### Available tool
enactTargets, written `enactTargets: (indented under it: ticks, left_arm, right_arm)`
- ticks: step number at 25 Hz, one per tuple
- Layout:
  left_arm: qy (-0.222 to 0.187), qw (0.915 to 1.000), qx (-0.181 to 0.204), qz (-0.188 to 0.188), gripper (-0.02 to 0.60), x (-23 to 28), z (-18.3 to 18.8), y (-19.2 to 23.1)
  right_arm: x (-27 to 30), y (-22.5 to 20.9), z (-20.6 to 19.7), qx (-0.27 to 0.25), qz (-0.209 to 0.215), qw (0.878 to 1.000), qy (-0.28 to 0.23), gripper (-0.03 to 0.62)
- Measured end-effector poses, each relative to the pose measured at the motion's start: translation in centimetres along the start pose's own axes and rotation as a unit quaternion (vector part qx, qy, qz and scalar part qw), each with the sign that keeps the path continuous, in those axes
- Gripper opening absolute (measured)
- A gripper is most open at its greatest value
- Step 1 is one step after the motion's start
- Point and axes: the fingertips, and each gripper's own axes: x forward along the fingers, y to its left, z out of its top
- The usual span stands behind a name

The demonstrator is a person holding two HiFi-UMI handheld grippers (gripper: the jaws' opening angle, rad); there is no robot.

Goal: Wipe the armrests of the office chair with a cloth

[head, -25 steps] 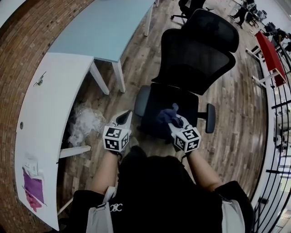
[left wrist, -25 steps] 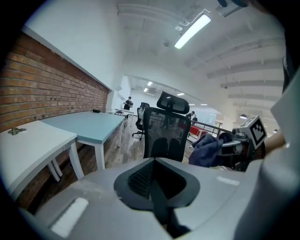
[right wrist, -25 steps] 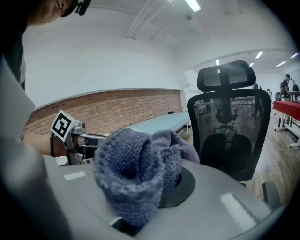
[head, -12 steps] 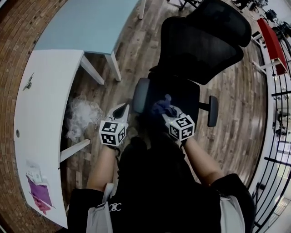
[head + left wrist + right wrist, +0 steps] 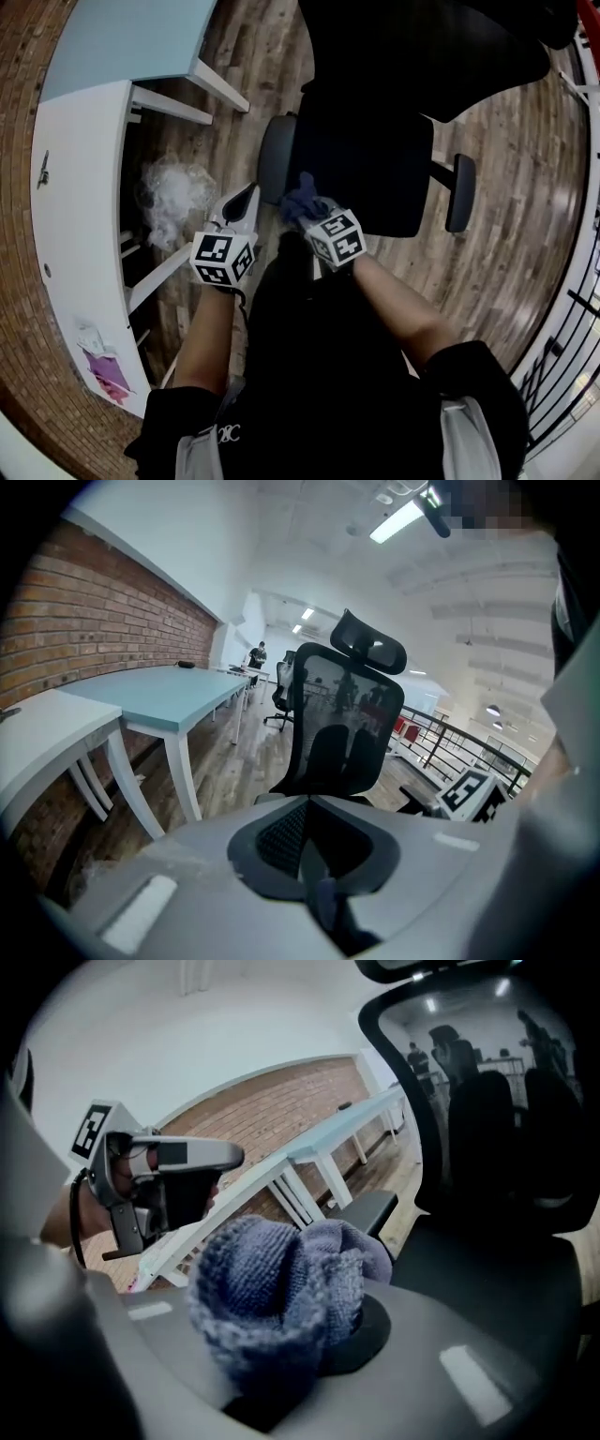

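Dim overall; ceiling strip light [image 5: 398, 522] glares; fisheye corners black; foreground blurred.

The only lettering to be seen is a small white mark on the chest of the person's dark top [image 5: 232, 434], which looks like "8C" but is too small to read with certainty.
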Motion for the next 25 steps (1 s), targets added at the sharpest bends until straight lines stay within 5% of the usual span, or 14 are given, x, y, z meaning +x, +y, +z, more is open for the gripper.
enactTargets:
  ticks: [6, 15, 20, 25]
  left_arm:
    - [0.033, 0.9991, -0.023, 0.015, 0.003, 1.7, -3.0, -0.1]
    - [0.045, 0.9970, -0.042, 0.046, 0.003, 1.6, -4.4, 0.6]
    - [0.039, 0.9966, -0.051, 0.052, 0.003, 1.2, -4.9, 0.6]
    - [0.039, 0.9953, -0.065, 0.060, 0.003, 0.8, -5.8, 0.8]
  right_arm:
    - [4.6, -1.5, -2.4, 0.025, 0.030, 0.999, 0.037, 0.055]
    - [7.2, -4.0, -0.4, 0.028, 0.065, 0.996, 0.050, 0.056]
    - [7.1, -8.2, 1.1, 0.063, 0.013, 0.997, 0.030, 0.057]
    - [7.5, -14.8, 5.3, 0.079, -0.094, 0.992, 0.017, 0.057]
